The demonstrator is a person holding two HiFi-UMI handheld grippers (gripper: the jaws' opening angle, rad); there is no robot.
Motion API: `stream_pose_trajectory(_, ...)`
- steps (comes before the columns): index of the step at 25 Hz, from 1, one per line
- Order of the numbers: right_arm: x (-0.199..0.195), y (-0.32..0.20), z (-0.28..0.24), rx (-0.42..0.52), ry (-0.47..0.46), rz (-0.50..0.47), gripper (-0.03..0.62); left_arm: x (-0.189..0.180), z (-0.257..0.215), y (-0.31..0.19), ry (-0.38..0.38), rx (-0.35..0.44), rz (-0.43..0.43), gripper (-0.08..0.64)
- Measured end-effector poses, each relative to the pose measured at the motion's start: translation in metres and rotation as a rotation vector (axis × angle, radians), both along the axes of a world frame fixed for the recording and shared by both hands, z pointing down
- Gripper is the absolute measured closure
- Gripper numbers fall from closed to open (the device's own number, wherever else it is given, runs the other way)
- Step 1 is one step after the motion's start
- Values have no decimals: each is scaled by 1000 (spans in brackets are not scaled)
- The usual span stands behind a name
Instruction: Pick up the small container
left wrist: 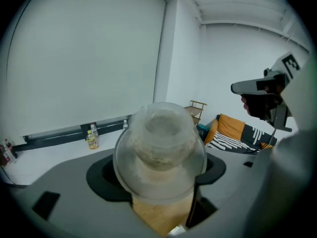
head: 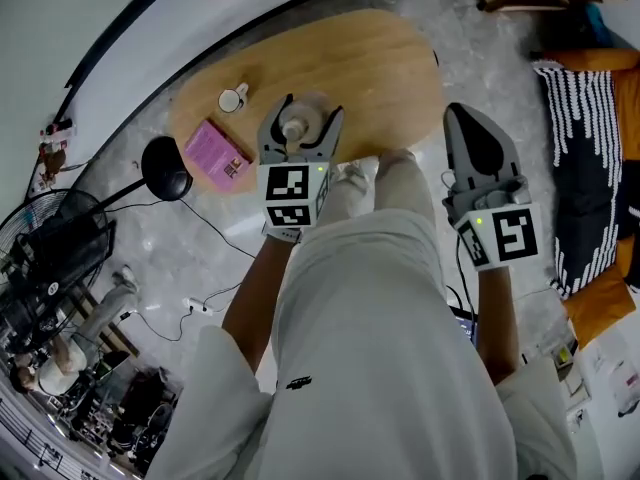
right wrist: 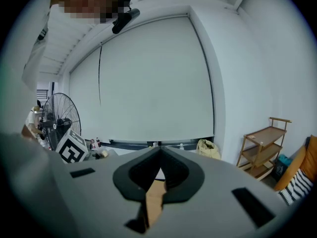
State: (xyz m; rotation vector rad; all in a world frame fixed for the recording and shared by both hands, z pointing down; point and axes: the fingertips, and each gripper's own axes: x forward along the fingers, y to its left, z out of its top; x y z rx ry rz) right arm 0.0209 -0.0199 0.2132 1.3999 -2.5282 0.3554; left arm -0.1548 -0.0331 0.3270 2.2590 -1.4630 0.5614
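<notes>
A small clear round container with pale contents sits between the jaws of my left gripper, which is shut on it and holds it above the oval wooden table. In the head view the container shows between the two grey fingers. My right gripper hangs to the right of the table's near edge, jaws pressed together with nothing between them; its own view shows the closed tips against a white wall.
A white mug and a pink book lie on the table's left part. A black floor lamp and a fan stand at left. A striped cushion lies at right. The person's legs fill the lower middle.
</notes>
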Motion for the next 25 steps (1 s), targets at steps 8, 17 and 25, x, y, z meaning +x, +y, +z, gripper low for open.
stream_pose_trajectory(8,16,21,-25,50,25,36,586,-10,-53,27,40,45,-34,215)
stream_pose_trajectory(17,15,31,-50,131,66,15,584,-22,-93,58,20,96,-21,213)
stream_pose_trajectory(25,16,47,-51,127,131,9,586,-37,-117,77,7,133,-3,215)
